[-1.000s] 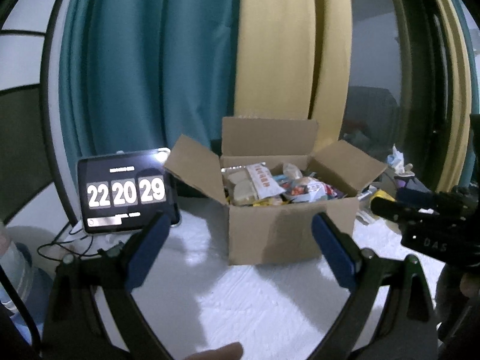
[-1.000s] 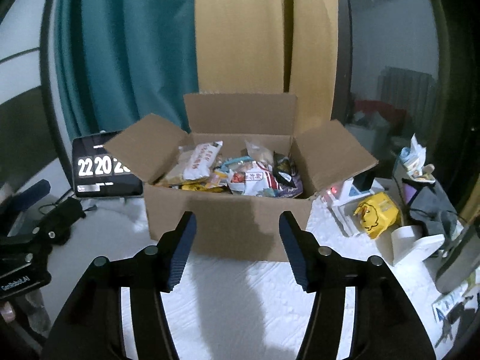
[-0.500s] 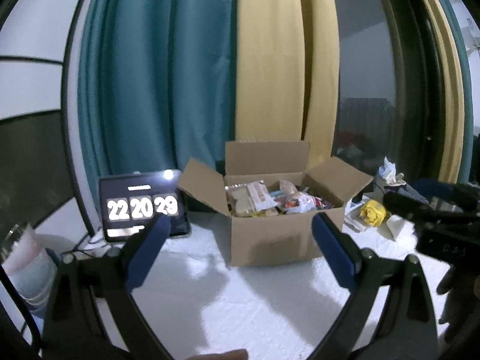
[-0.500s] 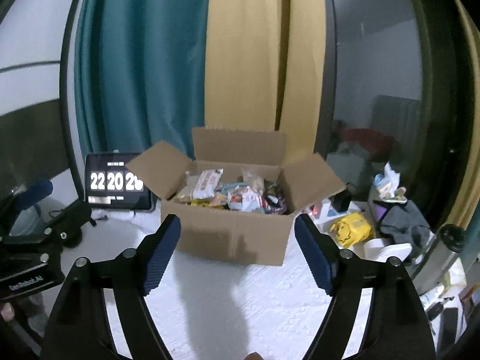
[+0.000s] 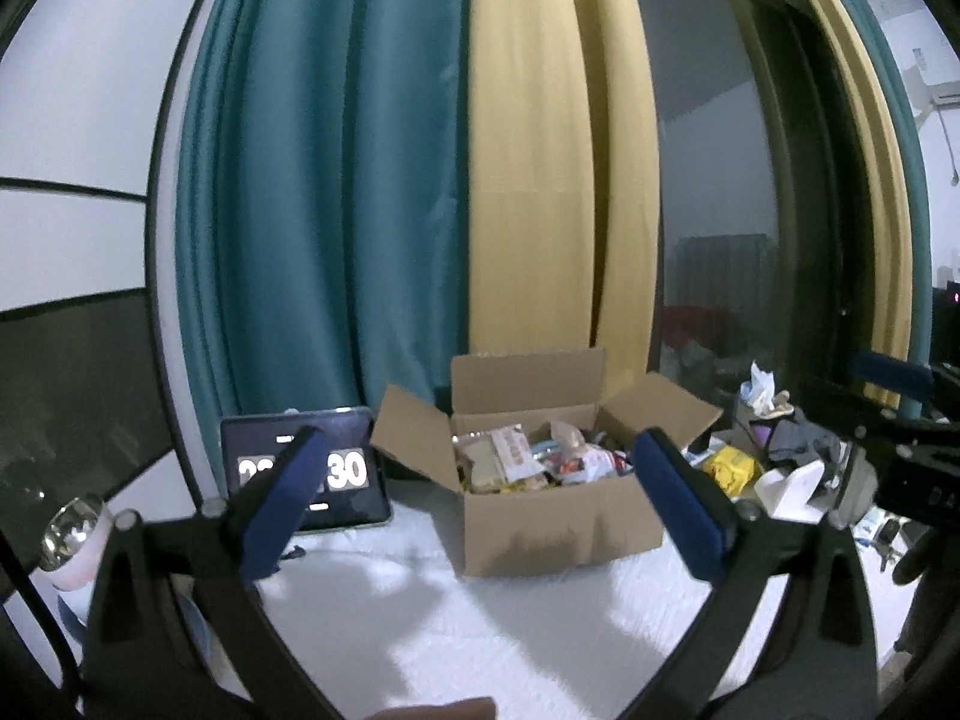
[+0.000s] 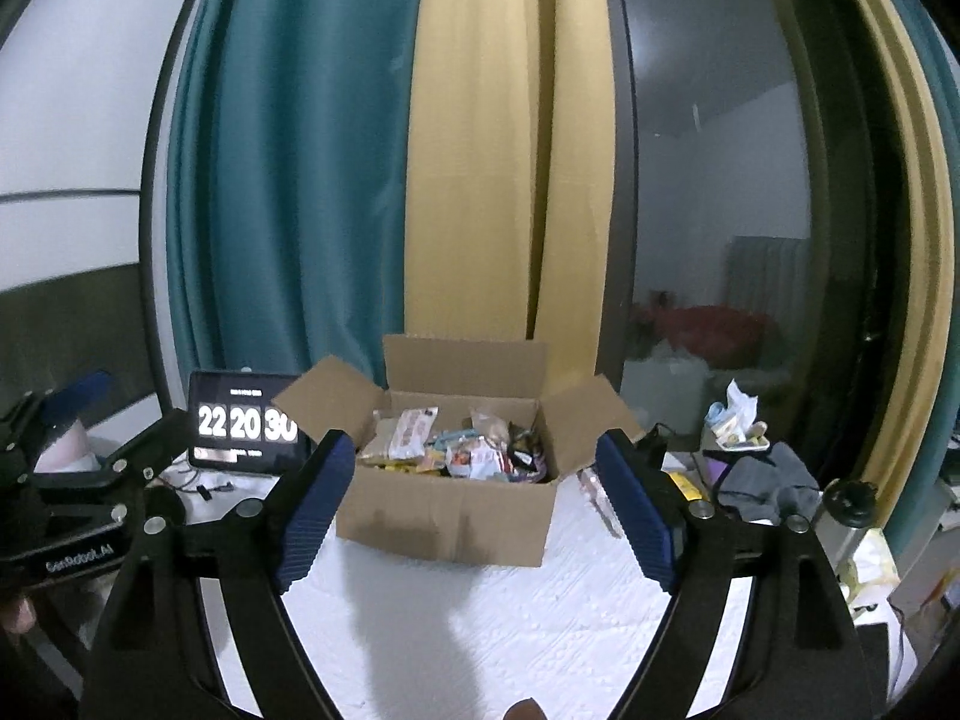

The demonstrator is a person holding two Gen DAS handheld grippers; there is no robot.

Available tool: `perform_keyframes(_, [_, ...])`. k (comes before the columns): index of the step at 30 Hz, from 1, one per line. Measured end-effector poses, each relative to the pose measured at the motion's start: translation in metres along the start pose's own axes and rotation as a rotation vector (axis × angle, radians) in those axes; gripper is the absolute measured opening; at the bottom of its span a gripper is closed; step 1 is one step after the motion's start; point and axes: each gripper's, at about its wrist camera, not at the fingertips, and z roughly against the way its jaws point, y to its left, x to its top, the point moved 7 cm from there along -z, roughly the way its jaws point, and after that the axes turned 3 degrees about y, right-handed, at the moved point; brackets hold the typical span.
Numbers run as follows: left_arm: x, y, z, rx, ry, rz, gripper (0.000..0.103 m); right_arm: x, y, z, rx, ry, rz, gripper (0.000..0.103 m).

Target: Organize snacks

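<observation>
An open cardboard box [image 5: 558,516] full of mixed snack packets [image 5: 522,462] stands on a white tabletop [image 5: 480,630]. It also shows in the right wrist view [image 6: 444,522], with the packets [image 6: 462,450] heaped inside. My left gripper [image 5: 480,504] is open and empty, well back from the box. My right gripper [image 6: 477,507] is open and empty, also back from the box. The left gripper's body shows at the left of the right wrist view [image 6: 66,504].
A tablet clock [image 6: 243,423] stands left of the box. Clutter sits to the right: a yellow packet [image 5: 729,468], a white object [image 5: 792,483], grey cloth [image 6: 768,480]. Teal and yellow curtains [image 5: 420,180] hang behind. A cup [image 5: 75,540] sits far left.
Both grippers pulled back and up from the box, which now looks smaller and farther. The right gripper's jaws opened wider. The clock changed from 29 to 30.
</observation>
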Motion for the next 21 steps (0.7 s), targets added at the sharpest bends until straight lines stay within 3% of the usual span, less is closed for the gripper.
perform_keyframes(21, [0.016, -0.005, 0.017, -0.006, -0.042, 0.0, 0.102, 0.014, 0.003, 0.018, 0.01, -0.047, -0.002, 0.086])
